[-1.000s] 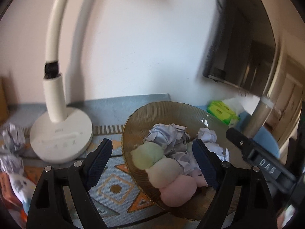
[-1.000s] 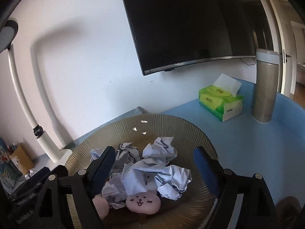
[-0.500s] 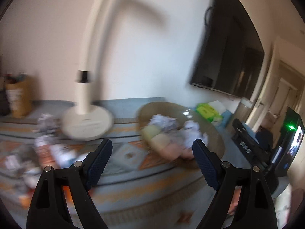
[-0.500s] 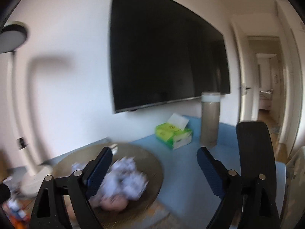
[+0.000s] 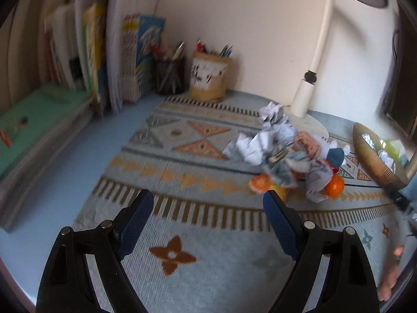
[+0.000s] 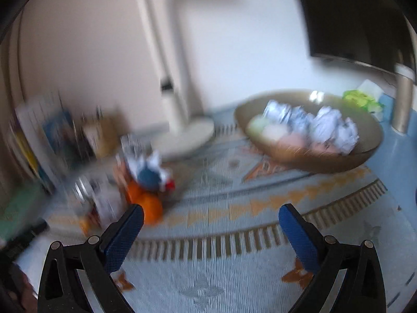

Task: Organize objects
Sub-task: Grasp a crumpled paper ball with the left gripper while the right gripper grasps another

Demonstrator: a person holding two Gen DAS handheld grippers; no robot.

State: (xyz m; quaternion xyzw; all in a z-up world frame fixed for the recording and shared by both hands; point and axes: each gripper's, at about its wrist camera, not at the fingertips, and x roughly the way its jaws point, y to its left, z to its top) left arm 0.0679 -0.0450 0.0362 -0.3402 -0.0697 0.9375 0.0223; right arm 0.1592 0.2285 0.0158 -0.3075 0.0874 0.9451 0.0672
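Note:
A heap of crumpled paper balls [image 5: 263,140] and small toys, two of them orange balls [image 5: 334,185], lies on the patterned mat [image 5: 198,177], right of centre in the left wrist view. My left gripper [image 5: 208,206] hovers open over the mat, short of the heap, with nothing between its fingers. In the blurred right wrist view the same heap [image 6: 146,180] sits at the left, and a brown bowl [image 6: 365,161] holding paper balls [image 6: 333,130] and pastel round toys stands at the right. My right gripper [image 6: 211,219] is empty, its jaws opening wide above the mat.
Books [image 5: 99,52] stand along the left wall beside two pen holders [image 5: 208,75]. A white desk lamp [image 5: 310,88] rises behind the heap. A green tissue pack [image 6: 362,101] and a metal flask [image 6: 404,99] stand past the bowl. A dark screen [image 6: 351,13] hangs on the wall.
Both grippers have swung left, away from the bowl, and now face the heap on the mat. The right jaws have widened. The books and pen holders have come into view.

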